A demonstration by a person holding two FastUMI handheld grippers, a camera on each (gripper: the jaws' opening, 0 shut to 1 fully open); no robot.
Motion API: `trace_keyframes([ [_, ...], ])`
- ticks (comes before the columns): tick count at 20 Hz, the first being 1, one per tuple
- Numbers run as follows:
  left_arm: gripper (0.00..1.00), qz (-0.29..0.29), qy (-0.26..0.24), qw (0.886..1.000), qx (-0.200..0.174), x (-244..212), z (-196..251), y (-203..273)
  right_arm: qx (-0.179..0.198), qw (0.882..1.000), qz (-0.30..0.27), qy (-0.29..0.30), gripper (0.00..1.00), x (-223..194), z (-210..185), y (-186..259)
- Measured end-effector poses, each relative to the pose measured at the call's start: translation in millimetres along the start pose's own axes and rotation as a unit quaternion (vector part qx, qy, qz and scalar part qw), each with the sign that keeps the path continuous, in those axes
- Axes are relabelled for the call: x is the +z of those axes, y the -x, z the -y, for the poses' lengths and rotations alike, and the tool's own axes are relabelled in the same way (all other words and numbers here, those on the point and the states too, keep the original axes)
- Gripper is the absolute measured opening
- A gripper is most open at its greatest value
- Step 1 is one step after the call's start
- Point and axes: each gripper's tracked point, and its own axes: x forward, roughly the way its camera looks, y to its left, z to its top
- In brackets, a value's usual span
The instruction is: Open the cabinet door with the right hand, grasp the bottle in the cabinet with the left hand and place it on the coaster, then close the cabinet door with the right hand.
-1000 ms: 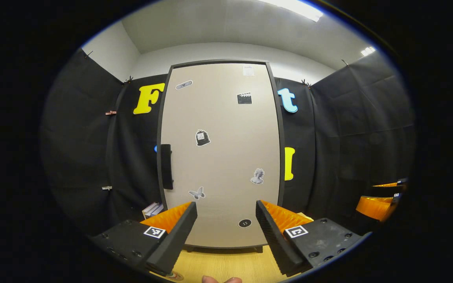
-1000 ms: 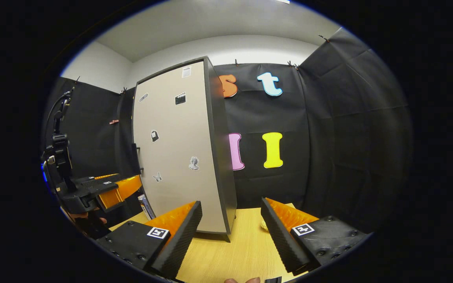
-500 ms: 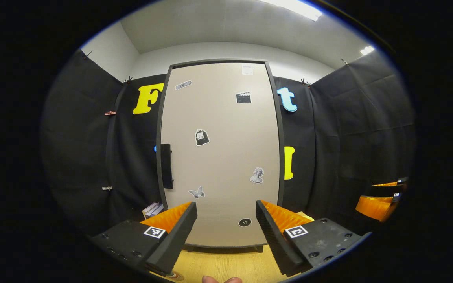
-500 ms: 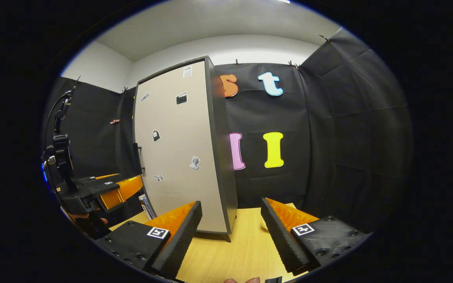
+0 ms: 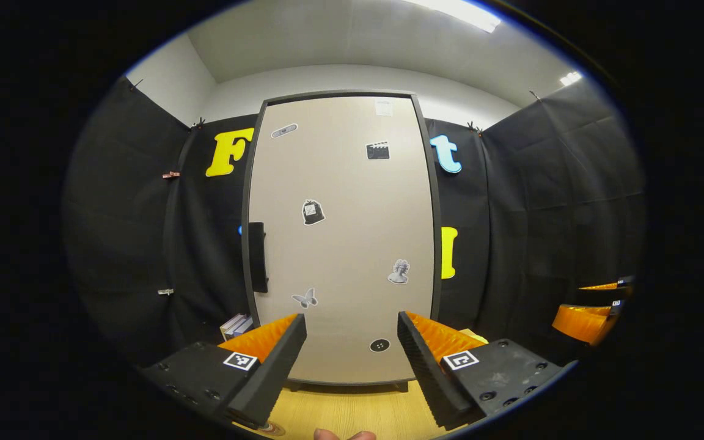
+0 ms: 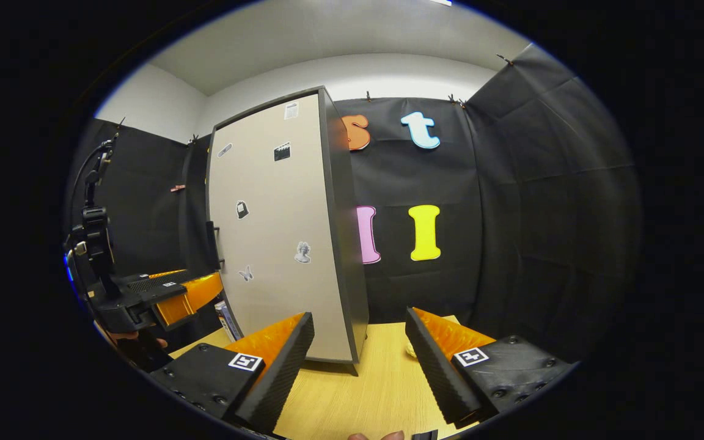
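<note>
On a pale wooden table (image 6: pixel 352 391) inside a booth of black cloth walls (image 6: pixel 511 201) stands one tall cabinet (image 5: pixel 343 244), with a white ceiling and a strip light (image 5: pixel 459 12) overhead. Its single beige door (image 5: pixel 352 201) is shut flat in a dark frame, and one dark handle (image 5: pixel 258 256) sits on its left edge, about halfway up. Seven stickers can be counted on the door in the left gripper view: a plaster shape, a paper label, a clapperboard, a small bag, a bust, a butterfly and a round black button near the bottom. A few books (image 5: pixel 234 325) lean beside the cabinet's lower left corner; their number cannot be told.

Two grippers are in play. The left gripper (image 5: pixel 352 360) faces the door squarely, its fingers spread wide with nothing between them, held off from the door. The right gripper (image 6: pixel 359 360) hangs off to the cabinet's right side, also spread wide and empty, over bare table. In the right gripper view the left gripper (image 6: pixel 190 293) appears again at the far left, with a hand under it.

A round coaster's edge (image 5: pixel 272 429) peeks at the bottom of the left gripper view, just under the left finger. One small pale object (image 6: pixel 410 350) lies on the table by the right gripper's right finger; what it is cannot be told. The bottle is hidden behind the closed door.
</note>
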Motion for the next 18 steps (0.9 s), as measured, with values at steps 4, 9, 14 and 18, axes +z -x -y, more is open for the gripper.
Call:
trace_keyframes([
  [4, 0.95, 0.001, -0.002, 1.000, -0.001, -0.2, 0.1, -0.3, 0.000, 1.000, 0.000, 0.001, 0.98, 0.0, -1.4, -1.0],
  [9, 0.95, 0.000, -0.002, 1.000, -0.001, -0.4, -0.9, -1.3, 0.000, 1.000, 0.000, 0.001, 0.98, 0.4, -1.3, -2.0],
  [14, 0.95, -0.001, -0.003, 1.000, -0.001, -0.8, -0.7, -2.6, -0.002, 1.000, 0.001, 0.001, 0.98, 0.1, -0.5, -2.9],
  [18, 0.95, -0.001, -0.004, 1.000, -0.002, -0.5, 1.1, -2.7, -0.006, 1.000, 0.002, -0.001, 0.98, 1.5, 1.7, -2.4],
])
